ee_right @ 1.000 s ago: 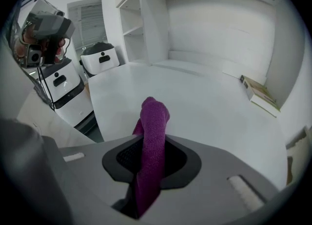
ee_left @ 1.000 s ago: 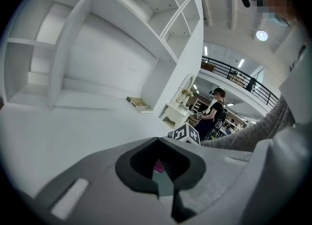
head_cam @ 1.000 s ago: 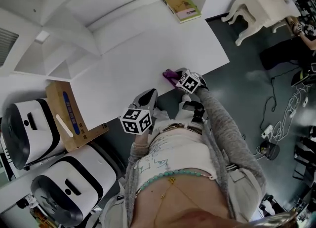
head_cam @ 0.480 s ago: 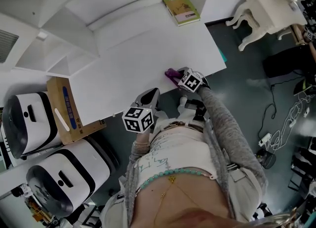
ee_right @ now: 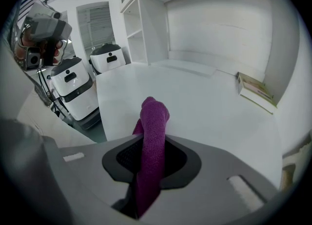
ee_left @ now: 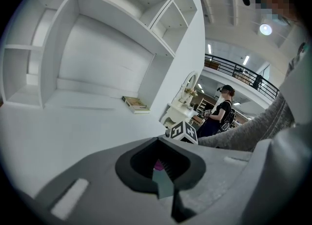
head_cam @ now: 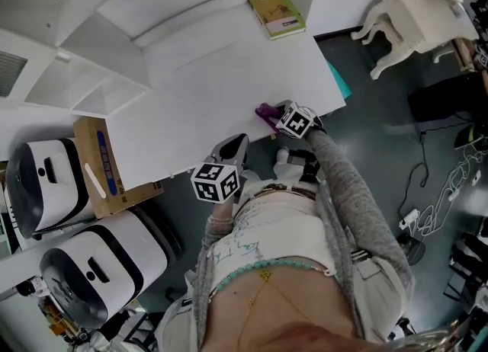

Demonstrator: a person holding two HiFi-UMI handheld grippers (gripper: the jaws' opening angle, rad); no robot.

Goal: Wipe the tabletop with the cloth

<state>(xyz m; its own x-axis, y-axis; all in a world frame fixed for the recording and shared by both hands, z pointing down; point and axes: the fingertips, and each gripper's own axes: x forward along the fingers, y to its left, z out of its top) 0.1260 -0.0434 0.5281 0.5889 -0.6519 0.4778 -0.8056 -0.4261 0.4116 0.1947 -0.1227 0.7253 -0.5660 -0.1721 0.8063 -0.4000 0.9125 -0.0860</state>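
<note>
A purple cloth [ee_right: 152, 146] is pinched in my right gripper [ee_right: 148, 170], whose jaws are shut on it; a fold sticks up past them. In the head view the cloth [head_cam: 266, 111] pokes over the near edge of the white tabletop [head_cam: 221, 91], just ahead of my right gripper [head_cam: 284, 114]. My left gripper [head_cam: 232, 147] hangs at the same edge further left, off the tabletop, shut with nothing held. In the left gripper view its jaws [ee_left: 163, 180] are together, and the other gripper's marker cube [ee_left: 183, 132] shows beyond them.
A green book [head_cam: 277, 11] lies at the table's far right corner by white shelving [head_cam: 84, 53]. A cardboard box [head_cam: 107, 168] and two white machines [head_cam: 91, 267] stand left of the table. A white ornate chair [head_cam: 412, 15] is at right. Another person [ee_left: 222, 109] stands far off.
My right gripper and the cloth have crept slightly further onto the table's edge; the view has shifted a little. The left gripper has barely moved.
</note>
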